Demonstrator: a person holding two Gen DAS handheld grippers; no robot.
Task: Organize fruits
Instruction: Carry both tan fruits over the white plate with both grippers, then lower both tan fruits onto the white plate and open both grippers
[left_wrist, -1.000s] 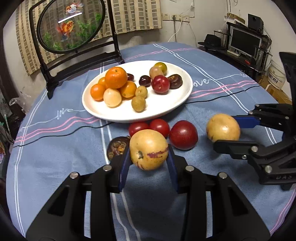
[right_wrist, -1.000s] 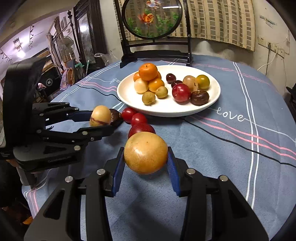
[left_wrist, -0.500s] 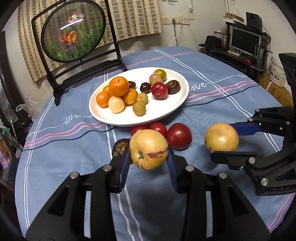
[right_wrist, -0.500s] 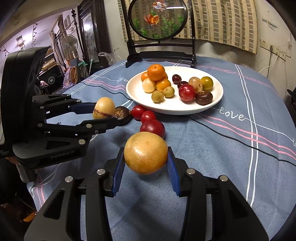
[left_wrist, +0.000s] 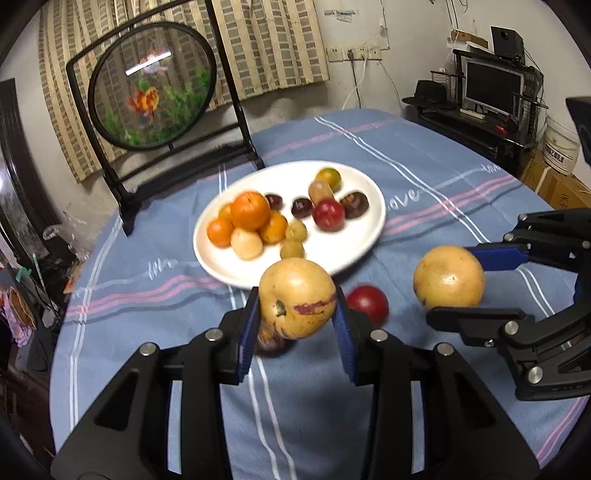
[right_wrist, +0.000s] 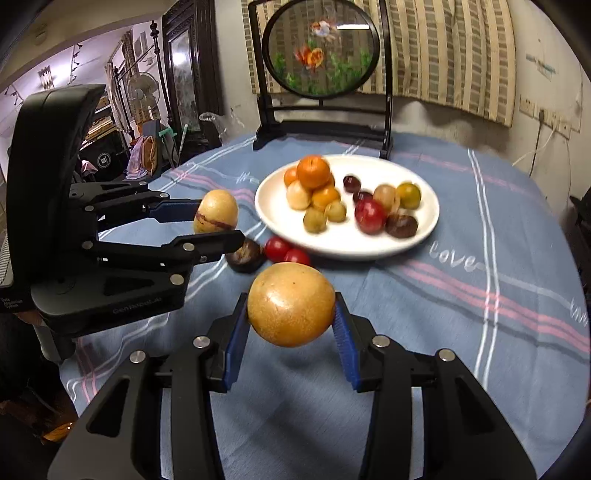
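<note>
Both fruits have risen off the tabletop (left_wrist: 424, 162) since a second ago, and we now carry them higher, nearer the plate (left_wrist: 364, 236). Our left gripper (left_wrist: 297, 326) is clamped on the streaked yellow fruit (left_wrist: 297, 297); our right gripper (right_wrist: 291, 325) is clamped on the round golden fruit (right_wrist: 291, 304). Ahead of both lies the white plate, already heaped with oranges (left_wrist: 250, 210) at its left and dark plums (left_wrist: 301, 207) at its right. We judge the left gripper nearer the rim, with bare plate straight ahead of it. Loose red fruits (right_wrist: 286, 251) and a dark fruit (right_wrist: 243, 253) remain on the cloth between us and the plate.
</note>
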